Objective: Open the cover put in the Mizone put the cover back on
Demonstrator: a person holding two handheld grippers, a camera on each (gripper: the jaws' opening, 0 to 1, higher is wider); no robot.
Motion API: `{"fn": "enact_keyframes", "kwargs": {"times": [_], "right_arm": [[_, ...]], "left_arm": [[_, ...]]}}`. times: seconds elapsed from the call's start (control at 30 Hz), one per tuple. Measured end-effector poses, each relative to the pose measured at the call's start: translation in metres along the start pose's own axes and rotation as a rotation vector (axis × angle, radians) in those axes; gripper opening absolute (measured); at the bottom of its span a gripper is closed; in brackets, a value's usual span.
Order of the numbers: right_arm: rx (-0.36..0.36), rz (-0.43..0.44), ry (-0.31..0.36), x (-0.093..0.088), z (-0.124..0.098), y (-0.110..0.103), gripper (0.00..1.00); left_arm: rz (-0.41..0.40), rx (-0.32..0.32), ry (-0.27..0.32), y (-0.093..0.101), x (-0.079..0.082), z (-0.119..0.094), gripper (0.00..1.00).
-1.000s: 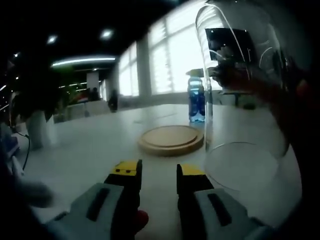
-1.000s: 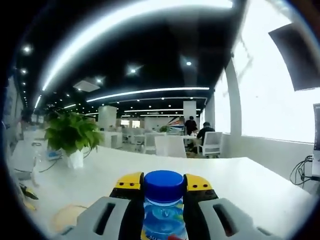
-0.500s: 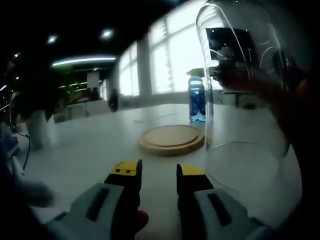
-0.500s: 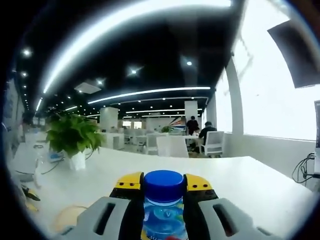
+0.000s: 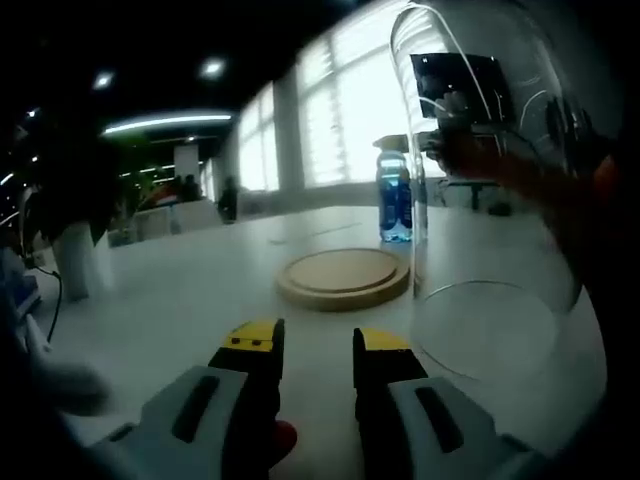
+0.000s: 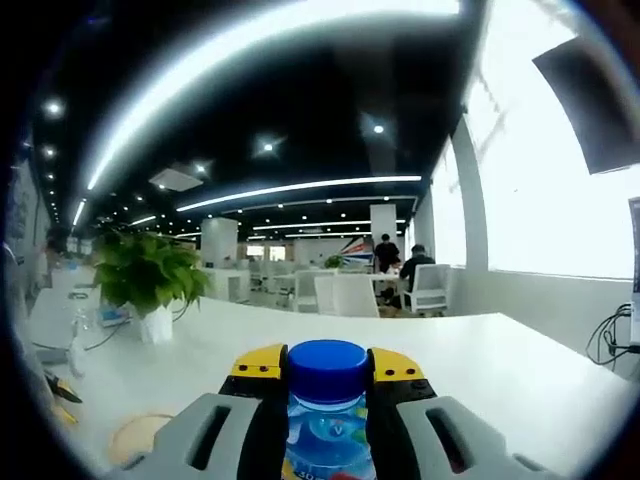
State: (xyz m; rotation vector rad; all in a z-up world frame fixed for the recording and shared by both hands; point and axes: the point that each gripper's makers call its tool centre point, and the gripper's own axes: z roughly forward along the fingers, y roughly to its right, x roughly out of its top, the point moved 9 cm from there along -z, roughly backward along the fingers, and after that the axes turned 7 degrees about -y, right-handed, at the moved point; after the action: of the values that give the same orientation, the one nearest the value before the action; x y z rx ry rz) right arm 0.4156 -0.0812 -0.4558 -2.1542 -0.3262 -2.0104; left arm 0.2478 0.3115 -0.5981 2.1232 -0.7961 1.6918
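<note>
Gripping rigid, slick Mizone bottle (image 6: 328, 425) beneath cap in right tool (image 6: 328, 372), judging glass cover (image 5: 490, 180) fragile; left tool (image 5: 312, 345) idling unclenched

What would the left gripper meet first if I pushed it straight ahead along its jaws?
Probably the round wooden base lying on the white table, directly ahead of the open left gripper. The clear glass dome cover stands off to the side, though depth is uncertain.
</note>
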Motion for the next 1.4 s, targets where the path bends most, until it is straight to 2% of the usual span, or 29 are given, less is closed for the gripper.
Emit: {"fn": "enact_keyframes", "kwargs": {"times": [0.63, 1.17, 1.4], "right_arm": [[0.004, 0.002, 0.005, 0.000, -0.002, -0.001, 0.23], [0.006, 0.051, 0.001, 0.001, -0.001, 0.003, 0.23], [0.035, 0.061, -0.008, 0.001, -0.006, -0.006, 0.23]], "left_arm": [[0.003, -0.002, -0.002, 0.001, 0.000, 0.000, 0.21], [0.001, -0.001, -0.004, 0.001, 0.000, 0.000, 0.21], [0.001, -0.002, -0.005, 0.000, 0.000, 0.000, 0.21]]}}
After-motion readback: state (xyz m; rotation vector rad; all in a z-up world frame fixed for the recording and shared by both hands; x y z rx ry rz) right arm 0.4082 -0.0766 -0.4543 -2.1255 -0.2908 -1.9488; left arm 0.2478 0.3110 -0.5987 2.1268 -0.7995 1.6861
